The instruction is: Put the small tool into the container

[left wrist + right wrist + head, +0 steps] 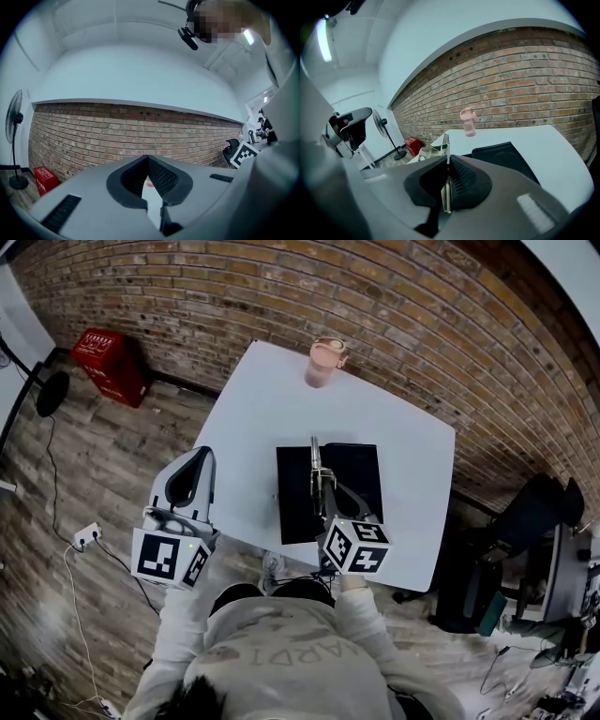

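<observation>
Nearest the lens, at 6 o'clock in the head view: person in a pale sweatshirt (272, 652), both arms reaching forward. At 8 o'clock, left gripper (195, 465) held at the near-left edge of the white table (253, 399). In the left gripper view, left gripper (147, 159) with jaws closed tip to tip and nothing held between them. Just right of centre in the head view, right gripper (322, 486) above the black mat (361, 474), jaws clamped on the small tool (315, 457), a thin flat piece of metal. In the right gripper view, small tool (446, 144) pinched edge-on in the right gripper (448, 161) and projecting toward 12 o'clock. Black mat lying flat on the white table. Farther out, at 12 o'clock near the table's far edge, pink container (326, 362) standing upright, well apart from the small tool. Beyond, brick wall (281, 287). On the wooden floor (94, 474) at 10 o'clock, red crate (111, 364) against the brick wall.
</observation>
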A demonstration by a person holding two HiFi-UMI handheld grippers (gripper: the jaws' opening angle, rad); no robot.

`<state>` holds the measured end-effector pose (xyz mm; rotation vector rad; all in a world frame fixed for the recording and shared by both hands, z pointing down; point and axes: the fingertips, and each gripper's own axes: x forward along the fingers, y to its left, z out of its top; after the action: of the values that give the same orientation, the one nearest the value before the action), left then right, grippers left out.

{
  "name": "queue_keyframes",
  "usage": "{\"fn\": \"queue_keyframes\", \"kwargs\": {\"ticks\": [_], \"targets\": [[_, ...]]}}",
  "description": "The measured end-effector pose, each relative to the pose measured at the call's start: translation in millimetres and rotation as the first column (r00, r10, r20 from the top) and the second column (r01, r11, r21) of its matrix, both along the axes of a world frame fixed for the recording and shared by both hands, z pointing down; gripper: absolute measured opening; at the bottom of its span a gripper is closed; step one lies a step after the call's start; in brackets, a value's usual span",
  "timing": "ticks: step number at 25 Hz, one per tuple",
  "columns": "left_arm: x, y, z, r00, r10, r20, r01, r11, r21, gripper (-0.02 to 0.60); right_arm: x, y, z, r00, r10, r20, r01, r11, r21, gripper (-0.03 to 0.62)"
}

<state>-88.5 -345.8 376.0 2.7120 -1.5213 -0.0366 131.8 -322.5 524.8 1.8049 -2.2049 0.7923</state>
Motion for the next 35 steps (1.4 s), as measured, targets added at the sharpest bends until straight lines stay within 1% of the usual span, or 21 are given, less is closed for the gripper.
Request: {"fn": "queue_keyframes", "kwargs": {"ticks": [8,16,23,29,35], "targets": [[-3.0,-4.6,7.7,1.0,-0.012,0.007,0.012,1.0,-0.017,0.005,1.7,-3.4,37.3,1.0,0.016,-0.005,-0.017,0.991,-0.131,0.012],[-2.6,-11.0,12.2,1.0,-0.025,0.008,0.025,0.999,-0.026,0.005,4.9,-6.4,64.5,0.999,0.006,-0.033,-0.014,0.974,-0.225,0.012],[-7.6,-15.3,18.3,0.999,-0.04,0.011,0.041,0.998,-0.039,0.005,2.5,-9.7,80.8,0.996,-0.009,-0.087,-0.015,0.961,-0.276,0.013],[-14.0,-18.8,20.1,0.998,-0.058,0.014,0.059,0.997,-0.043,0.005,6.8,-11.1,93.7,0.987,-0.003,-0.161,-0.049,0.945,-0.323,0.014],[-18.3,-18.2,21.3,0.997,-0.072,0.017,0.073,0.996,-0.045,0.005,6.0,-11.3,102.4,0.973,-0.023,-0.229,-0.061,0.934,-0.352,0.014]]}}
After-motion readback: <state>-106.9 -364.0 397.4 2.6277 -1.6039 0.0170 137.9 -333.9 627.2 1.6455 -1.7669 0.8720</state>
